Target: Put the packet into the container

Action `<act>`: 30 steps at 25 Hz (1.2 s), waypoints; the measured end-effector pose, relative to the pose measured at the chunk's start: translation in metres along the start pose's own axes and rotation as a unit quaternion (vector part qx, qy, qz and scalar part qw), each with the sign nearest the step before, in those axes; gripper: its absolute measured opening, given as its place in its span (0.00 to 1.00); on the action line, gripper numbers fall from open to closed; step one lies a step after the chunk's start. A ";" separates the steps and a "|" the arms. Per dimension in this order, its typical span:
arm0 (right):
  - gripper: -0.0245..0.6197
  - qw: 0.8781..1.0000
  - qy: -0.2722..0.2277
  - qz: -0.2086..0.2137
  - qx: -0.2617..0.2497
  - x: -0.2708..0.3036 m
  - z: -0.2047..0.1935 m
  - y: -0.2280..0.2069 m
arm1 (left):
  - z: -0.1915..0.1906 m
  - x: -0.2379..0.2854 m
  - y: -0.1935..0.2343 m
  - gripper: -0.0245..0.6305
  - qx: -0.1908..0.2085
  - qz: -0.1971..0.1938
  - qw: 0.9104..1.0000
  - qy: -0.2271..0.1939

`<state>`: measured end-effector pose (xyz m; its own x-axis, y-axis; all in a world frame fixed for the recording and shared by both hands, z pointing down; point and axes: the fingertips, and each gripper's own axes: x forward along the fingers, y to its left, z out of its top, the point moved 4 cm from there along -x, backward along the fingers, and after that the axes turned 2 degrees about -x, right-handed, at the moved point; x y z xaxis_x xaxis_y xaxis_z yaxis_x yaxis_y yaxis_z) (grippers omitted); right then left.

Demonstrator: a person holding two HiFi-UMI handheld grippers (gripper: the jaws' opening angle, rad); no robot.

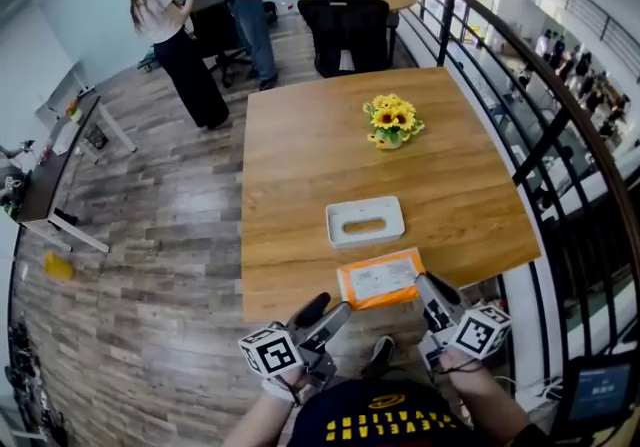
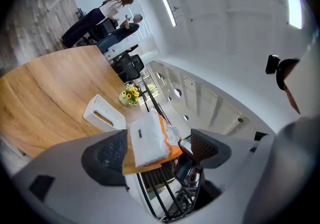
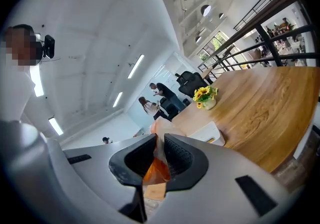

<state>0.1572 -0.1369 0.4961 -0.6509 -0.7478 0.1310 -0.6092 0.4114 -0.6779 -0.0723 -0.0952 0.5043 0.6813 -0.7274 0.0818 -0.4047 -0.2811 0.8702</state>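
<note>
Packet (image 1: 380, 278) gripped at the wooden table's (image 1: 300, 155) near edge

From left: the left gripper (image 1: 322, 313) hangs just off that edge, jaws spread wide, pads clear of the orange, white-labelled packet; the packet lies just in front of the white slotted container (image 1: 364, 220); the right gripper (image 1: 432, 293) pinches its right end between narrow jaws. Sunflowers (image 1: 392, 121) stand toward the far edge.
</note>
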 end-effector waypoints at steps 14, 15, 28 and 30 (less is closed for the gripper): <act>0.13 0.999 0.027 0.020 0.018 0.065 0.033 -0.044 | 0.034 0.068 0.014 0.45 0.060 0.053 0.997 0.019; 0.13 0.999 0.027 0.020 0.020 0.071 0.031 -0.047 | 0.036 0.071 0.020 0.42 0.060 0.055 0.996 0.020; 0.13 0.999 0.036 -0.018 0.024 0.140 0.028 -0.088 | 0.085 0.117 0.098 0.21 0.047 0.077 0.994 0.055; 0.13 0.999 0.045 -0.029 0.012 0.150 0.026 -0.095 | 0.090 0.125 0.109 0.21 0.044 0.083 0.993 0.065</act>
<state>0.1293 -0.3017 0.5619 -0.6536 -0.7199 0.2335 -0.6363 0.3557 -0.6845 -0.0865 -0.2730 0.5658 0.6708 -0.6837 0.2874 -0.5661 -0.2217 0.7939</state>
